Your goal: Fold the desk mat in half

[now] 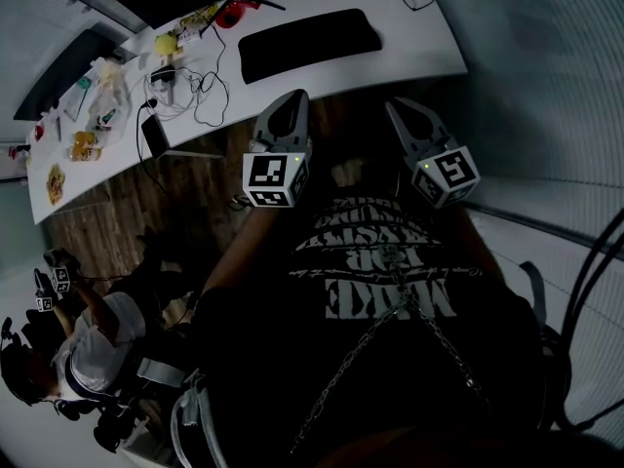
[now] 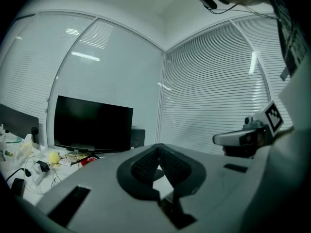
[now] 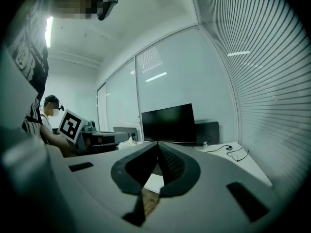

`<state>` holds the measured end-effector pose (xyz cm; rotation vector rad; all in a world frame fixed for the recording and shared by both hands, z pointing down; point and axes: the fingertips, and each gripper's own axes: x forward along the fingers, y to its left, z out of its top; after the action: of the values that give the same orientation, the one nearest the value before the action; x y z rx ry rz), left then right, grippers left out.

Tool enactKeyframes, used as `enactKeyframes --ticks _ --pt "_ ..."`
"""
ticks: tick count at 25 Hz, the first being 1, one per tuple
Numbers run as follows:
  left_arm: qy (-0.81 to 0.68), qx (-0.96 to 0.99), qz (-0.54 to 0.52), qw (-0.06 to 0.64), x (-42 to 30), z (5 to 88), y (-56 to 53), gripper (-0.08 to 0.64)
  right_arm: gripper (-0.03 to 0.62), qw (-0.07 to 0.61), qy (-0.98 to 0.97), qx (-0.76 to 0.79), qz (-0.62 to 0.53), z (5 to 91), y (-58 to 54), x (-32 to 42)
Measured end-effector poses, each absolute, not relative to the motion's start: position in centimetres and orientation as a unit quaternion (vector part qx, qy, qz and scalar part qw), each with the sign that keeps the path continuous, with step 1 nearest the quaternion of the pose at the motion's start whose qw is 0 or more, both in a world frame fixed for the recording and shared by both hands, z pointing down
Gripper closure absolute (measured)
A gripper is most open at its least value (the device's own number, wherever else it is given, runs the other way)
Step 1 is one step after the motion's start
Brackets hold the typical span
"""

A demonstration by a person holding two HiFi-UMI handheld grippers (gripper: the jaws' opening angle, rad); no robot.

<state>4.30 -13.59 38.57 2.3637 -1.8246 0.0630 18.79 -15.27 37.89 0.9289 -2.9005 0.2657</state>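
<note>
The head view looked steeply down, with the table (image 1: 409, 52) at the frame's top. The gripper views rode close behind the left tongs (image 2: 158, 149) and right tongs (image 3: 158, 144), facing level, both catching the monitor (image 2: 92, 123).

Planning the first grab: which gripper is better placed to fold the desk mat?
Probably right: the right gripper, shut and empty, aims at the desk mat near its right end; the left gripper faces mid-edge.
</note>
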Motion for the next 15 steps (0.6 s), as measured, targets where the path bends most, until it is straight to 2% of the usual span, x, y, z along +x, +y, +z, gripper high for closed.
enactKeyframes --ticks 9,15 --pt "-0.59 0.796 0.041 0.13 4.1 41.8 -17.9 0.552 0.592 0.063 -0.945 0.304 0.1 39.4 -19.5 17.5" --pt "-0.595 0.788 0.043 0.154 0.9 43.3 -21.0 0.552 0.592 0.081 -0.947 0.288 0.115 40.7 -22.9 14.0"
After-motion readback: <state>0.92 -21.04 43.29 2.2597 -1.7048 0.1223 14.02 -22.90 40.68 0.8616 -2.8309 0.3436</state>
